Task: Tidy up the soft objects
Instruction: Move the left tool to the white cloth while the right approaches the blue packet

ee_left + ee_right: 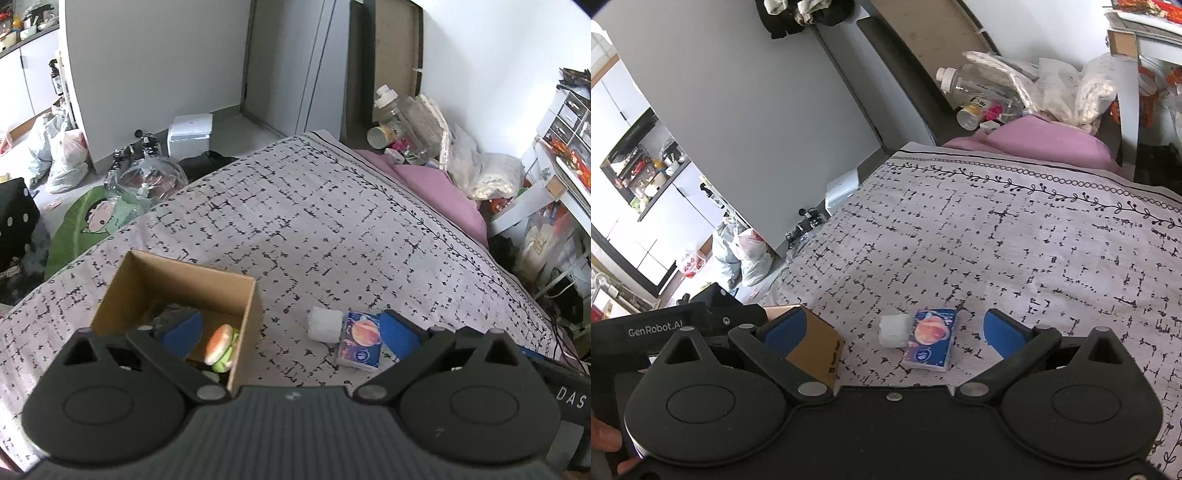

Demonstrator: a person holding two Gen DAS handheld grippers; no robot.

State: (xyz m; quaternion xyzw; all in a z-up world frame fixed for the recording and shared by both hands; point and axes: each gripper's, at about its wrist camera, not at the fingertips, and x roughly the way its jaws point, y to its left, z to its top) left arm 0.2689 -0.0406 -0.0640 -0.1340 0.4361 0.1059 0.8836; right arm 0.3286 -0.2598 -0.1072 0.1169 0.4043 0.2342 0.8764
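An open cardboard box (192, 280) stands on the patterned bed cover; a burger-shaped plush (221, 347) lies inside it. To its right lie a white soft block (325, 324) and a blue tissue pack with a planet print (360, 340), touching each other. My left gripper (291, 332) is open and empty, its left finger over the box, its right finger by the tissue pack. In the right wrist view, my right gripper (894, 332) is open and empty just before the white block (894, 330) and the tissue pack (931, 339); the box (816, 347) is at its left finger.
The bed cover (314, 221) stretches far ahead. A pink pillow (1034, 142), bottles (979, 92) and plastic bags (1071, 92) crowd the bed's far end. Bags (62, 155) and clutter lie on the floor to the left. White drawers (565, 122) stand at the right.
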